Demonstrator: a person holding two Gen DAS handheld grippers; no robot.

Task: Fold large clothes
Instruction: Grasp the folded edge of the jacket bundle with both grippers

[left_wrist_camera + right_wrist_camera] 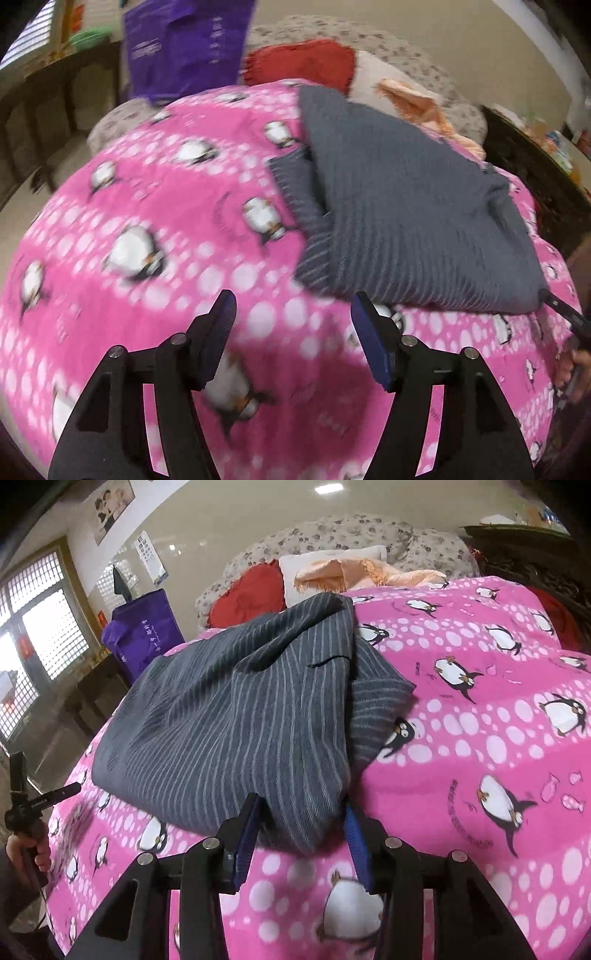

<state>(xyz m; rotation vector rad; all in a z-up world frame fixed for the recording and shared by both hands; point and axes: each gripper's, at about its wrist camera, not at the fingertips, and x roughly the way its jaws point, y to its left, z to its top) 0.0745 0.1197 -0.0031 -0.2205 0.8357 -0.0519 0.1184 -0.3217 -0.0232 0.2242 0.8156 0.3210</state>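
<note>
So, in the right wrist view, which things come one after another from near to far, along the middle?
Right claw → grey striped garment → red cushion → flowered bedding.

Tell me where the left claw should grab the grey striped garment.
Grip the grey striped garment at its free near-left corner, coming in low from the near edge: that corner lies flat and uncovered on the pink penguin blanket, just ahead of the open left claw.
</note>
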